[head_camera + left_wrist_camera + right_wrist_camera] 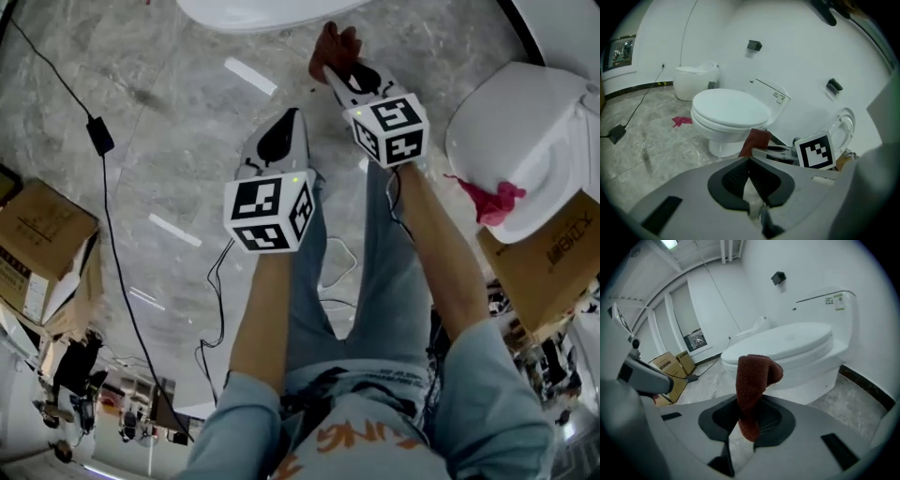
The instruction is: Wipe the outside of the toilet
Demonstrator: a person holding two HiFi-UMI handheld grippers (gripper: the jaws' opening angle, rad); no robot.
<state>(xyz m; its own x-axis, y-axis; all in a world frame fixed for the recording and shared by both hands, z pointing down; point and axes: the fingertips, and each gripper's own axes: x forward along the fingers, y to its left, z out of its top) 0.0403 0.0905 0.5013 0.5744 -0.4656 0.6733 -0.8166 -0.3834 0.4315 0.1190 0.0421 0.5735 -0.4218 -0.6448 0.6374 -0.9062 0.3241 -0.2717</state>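
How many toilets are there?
3. The near toilet is straight ahead, a far toilet stands by the wall behind it, and a third toilet is on the right. More may be hidden.

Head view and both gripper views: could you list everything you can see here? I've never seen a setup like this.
Toilets: three, white; one straight ahead, one far off by the wall, one at the person's right.
Pink cloths: two; one on the floor, one at the right-hand toilet's rim.
Cardboard boxes: at least two, brown; left and right.
Cable with adapter: one, black, on the floor.
Wall fittings: two, dark, on the white wall.
Brown cloth: one, before the nearest toilet.
Left gripper: grey, shut, empty.
Right gripper: grey, shut on the brown cloth.
Forearms: two, bare.
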